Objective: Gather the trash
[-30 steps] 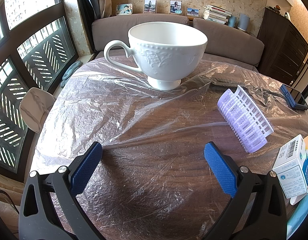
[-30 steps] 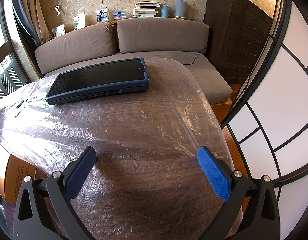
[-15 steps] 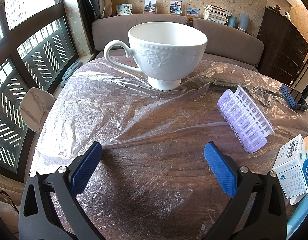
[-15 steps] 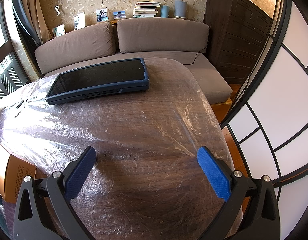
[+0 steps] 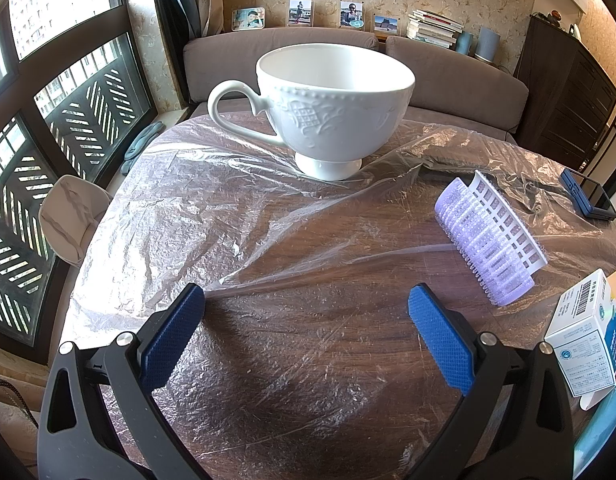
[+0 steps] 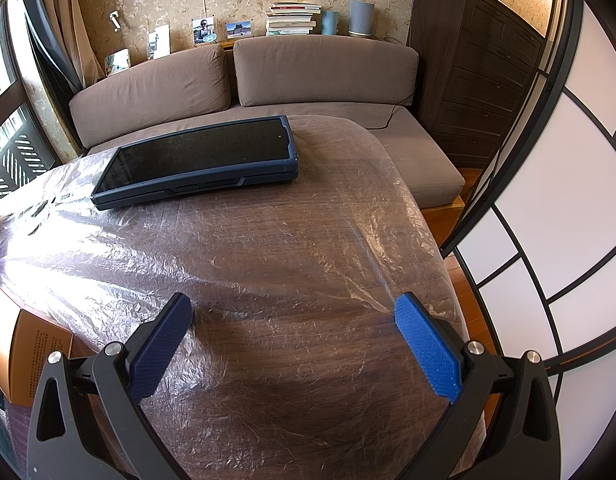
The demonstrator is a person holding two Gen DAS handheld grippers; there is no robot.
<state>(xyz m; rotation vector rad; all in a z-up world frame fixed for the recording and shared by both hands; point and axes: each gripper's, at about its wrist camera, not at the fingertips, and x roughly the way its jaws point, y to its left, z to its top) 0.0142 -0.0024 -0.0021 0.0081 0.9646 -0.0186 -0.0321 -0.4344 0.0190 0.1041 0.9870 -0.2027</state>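
Note:
A round wooden table (image 5: 308, 352) is covered with a wrinkled clear plastic sheet (image 5: 180, 208). In the left wrist view a white-and-blue carton (image 5: 587, 336) lies at the right edge, beside a purple hair roller (image 5: 487, 240). My left gripper (image 5: 306, 308) is open and empty, low over the sheet. In the right wrist view an orange carton (image 6: 24, 344) lies at the left edge. My right gripper (image 6: 292, 312) is open and empty above the table's right part.
A large white cup (image 5: 327, 108) stands at the far side of the table. A dark tablet in a blue case (image 6: 200, 160) lies on the sheet; its corner shows in the left view (image 5: 587, 196). A brown sofa (image 6: 308, 76) lies behind, a dark cabinet (image 6: 475, 68) to the right.

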